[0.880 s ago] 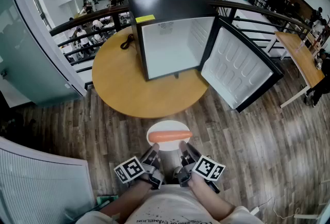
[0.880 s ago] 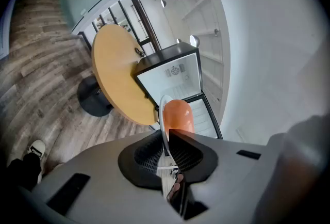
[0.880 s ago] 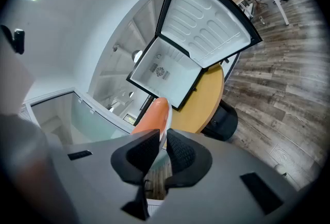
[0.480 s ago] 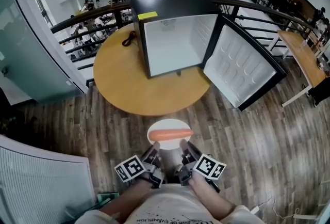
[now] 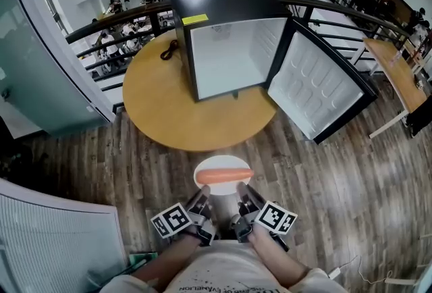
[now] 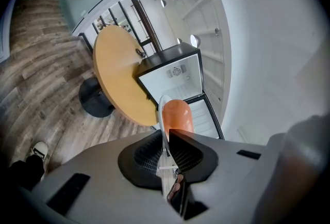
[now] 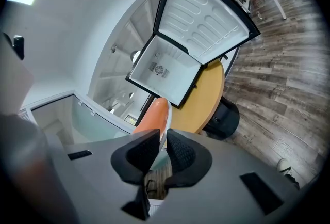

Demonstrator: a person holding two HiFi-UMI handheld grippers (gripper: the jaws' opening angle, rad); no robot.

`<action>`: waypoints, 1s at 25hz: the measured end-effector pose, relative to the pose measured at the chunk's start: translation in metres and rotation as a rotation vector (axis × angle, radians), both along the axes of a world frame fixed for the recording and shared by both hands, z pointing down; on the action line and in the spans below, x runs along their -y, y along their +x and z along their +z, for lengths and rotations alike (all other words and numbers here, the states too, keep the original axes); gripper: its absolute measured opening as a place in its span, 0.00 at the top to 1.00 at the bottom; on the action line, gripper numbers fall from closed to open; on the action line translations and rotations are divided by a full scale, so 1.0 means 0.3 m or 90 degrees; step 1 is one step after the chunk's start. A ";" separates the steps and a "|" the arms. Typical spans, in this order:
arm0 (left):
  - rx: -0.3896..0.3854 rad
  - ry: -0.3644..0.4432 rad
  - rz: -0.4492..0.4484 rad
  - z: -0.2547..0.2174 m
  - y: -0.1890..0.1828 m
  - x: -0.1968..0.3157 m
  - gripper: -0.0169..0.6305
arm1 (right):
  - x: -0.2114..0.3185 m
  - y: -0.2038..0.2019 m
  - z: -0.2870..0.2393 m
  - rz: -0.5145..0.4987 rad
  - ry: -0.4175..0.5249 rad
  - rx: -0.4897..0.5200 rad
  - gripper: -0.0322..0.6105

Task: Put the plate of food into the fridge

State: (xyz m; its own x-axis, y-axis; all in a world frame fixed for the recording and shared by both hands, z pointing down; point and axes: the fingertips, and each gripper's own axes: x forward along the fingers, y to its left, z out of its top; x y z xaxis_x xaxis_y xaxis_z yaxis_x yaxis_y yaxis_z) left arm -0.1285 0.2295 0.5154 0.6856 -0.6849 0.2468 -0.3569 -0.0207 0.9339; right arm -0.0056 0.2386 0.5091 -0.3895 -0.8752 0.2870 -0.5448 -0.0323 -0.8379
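Observation:
A white plate [image 5: 217, 191] carrying an orange sausage [image 5: 225, 176] hangs in front of me above the wooden floor. My left gripper [image 5: 203, 197] is shut on the plate's near left rim, and my right gripper [image 5: 241, 196] is shut on its near right rim. The left gripper view shows the plate [image 6: 161, 114] edge-on between the jaws with the sausage [image 6: 177, 114] on it. The right gripper view shows the sausage [image 7: 153, 116] and the plate rim [image 7: 167, 124] the same way. Ahead on a round wooden table [image 5: 162, 102] stands a small black fridge [image 5: 226, 42], its door [image 5: 317, 86] swung open to the right and its white inside bare.
A black cable [image 5: 167, 53] lies on the table left of the fridge. A black railing [image 5: 115, 21] runs behind the table, with people on a lower floor beyond. A glass partition [image 5: 40, 55] stands at the left, and a long wooden table [image 5: 393, 72] at the right.
The view has drifted slightly, so the table and fridge sit a little nearer. Both grippers keep their hold on the plate.

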 end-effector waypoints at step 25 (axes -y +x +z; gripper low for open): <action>-0.009 -0.006 0.049 0.038 -0.101 0.163 0.90 | 0.132 -0.106 0.027 0.044 -0.001 -0.007 0.86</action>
State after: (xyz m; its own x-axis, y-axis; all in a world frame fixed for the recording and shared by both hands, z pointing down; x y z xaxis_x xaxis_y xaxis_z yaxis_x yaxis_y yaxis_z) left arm -0.1589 0.1806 0.5268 0.7402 -0.6271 0.2427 -0.3407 -0.0387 0.9394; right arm -0.0373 0.1990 0.5172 -0.3247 -0.8995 0.2922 -0.5500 -0.0717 -0.8321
